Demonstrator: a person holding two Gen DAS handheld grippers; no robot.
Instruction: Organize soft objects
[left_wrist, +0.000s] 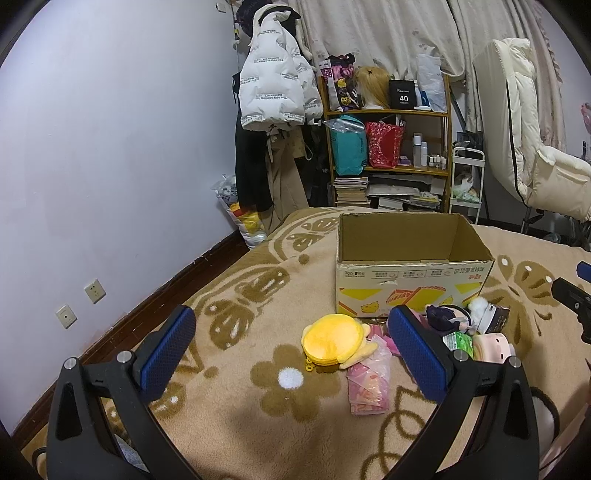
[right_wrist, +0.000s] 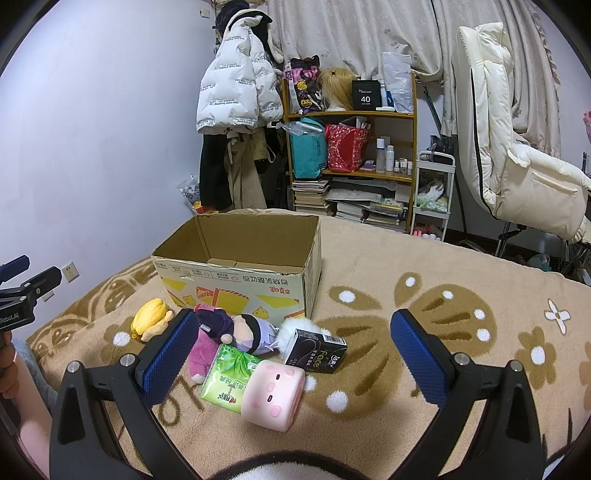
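Observation:
An open cardboard box (left_wrist: 410, 273) (right_wrist: 240, 273) stands on the patterned blanket. In front of it lie a yellow plush (left_wrist: 332, 341) (right_wrist: 149, 317), a pink packet (left_wrist: 371, 384), a purple-haired doll (right_wrist: 236, 332), a green tissue pack (right_wrist: 229, 376), a pink pig cube (right_wrist: 275, 395) and a black tissue pack (right_wrist: 316, 350). My left gripper (left_wrist: 291, 350) is open and empty, with the yellow plush between its fingers. My right gripper (right_wrist: 295, 354) is open and empty above the pig cube and tissue packs.
A shelf (left_wrist: 388, 147) with bags and books, hanging coats (left_wrist: 273, 85) and a white chair (right_wrist: 517, 166) stand beyond the bed. The wall (left_wrist: 110, 147) runs along the left. The bed's left edge drops to the floor.

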